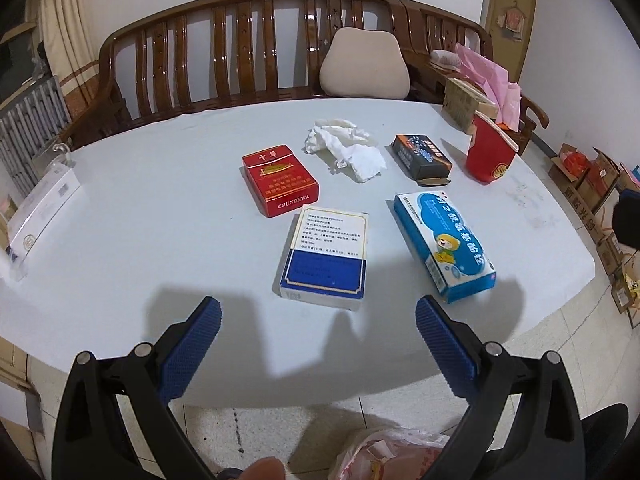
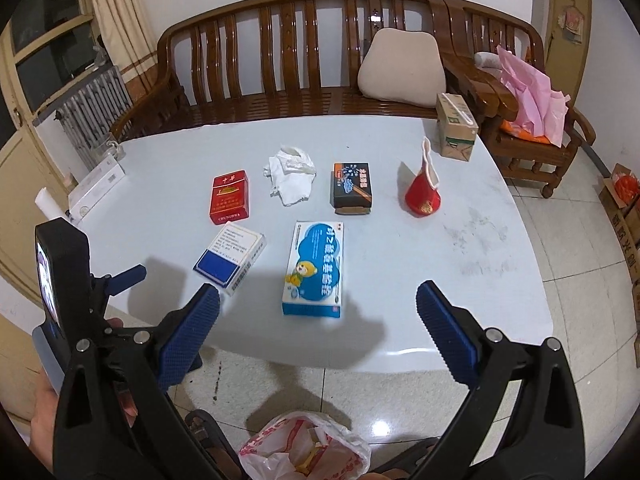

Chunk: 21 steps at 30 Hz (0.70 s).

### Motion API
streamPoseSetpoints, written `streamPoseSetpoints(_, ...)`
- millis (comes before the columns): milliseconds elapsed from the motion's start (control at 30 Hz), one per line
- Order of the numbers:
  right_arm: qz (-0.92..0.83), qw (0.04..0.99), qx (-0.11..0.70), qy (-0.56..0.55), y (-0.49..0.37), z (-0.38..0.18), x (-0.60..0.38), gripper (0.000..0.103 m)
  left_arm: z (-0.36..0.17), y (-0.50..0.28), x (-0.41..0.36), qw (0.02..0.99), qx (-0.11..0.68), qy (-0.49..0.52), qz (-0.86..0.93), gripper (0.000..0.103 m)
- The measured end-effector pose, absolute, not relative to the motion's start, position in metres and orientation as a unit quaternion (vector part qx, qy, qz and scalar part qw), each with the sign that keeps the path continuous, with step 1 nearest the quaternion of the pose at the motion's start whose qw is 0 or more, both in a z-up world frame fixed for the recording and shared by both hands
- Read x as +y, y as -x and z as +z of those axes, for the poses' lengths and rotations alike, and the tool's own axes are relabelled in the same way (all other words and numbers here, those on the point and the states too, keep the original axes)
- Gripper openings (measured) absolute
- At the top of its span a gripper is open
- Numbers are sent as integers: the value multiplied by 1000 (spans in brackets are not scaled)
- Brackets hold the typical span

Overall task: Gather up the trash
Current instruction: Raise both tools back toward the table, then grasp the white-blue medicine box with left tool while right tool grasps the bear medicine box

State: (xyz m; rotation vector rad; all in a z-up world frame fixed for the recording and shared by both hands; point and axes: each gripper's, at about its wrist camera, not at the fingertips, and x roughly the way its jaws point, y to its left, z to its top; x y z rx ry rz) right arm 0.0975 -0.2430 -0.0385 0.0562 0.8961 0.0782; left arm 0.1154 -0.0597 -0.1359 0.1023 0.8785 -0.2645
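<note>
Left wrist view
Left gripper (image 1: 318, 316): fingers spread wide, empty, low in frame above the table's near edge, seemingly lined up on the nearest box.
Trash: blue-and-white box (image 1: 326, 254) at centre; blue cartoon-bear box (image 1: 442, 244) to its right; red Chunghwa pack (image 1: 280, 180), crumpled tissue (image 1: 346, 148), black box (image 1: 422, 156) and red cup (image 1: 490, 152) further up.
Bag: plastic bag (image 1: 384, 456) at bottom edge, on the floor, apparently to receive the trash.

Right wrist view
Right gripper (image 2: 318, 306): fingers wide apart, empty, pointed at the bear box.
Surroundings: beige carton (image 2: 456, 126) upper right; white table (image 2: 460, 248); wooden bench (image 2: 280, 40) behind.
Obstruction: left gripper's body at lower left, close to the blue-and-white box.
</note>
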Motion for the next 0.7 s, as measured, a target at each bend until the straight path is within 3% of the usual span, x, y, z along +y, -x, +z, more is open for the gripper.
streamPoseSetpoints(700, 26, 865, 501, -18, -171, -96, -225, 96, -179, -162, -62, 875, 462, -59, -132, 95)
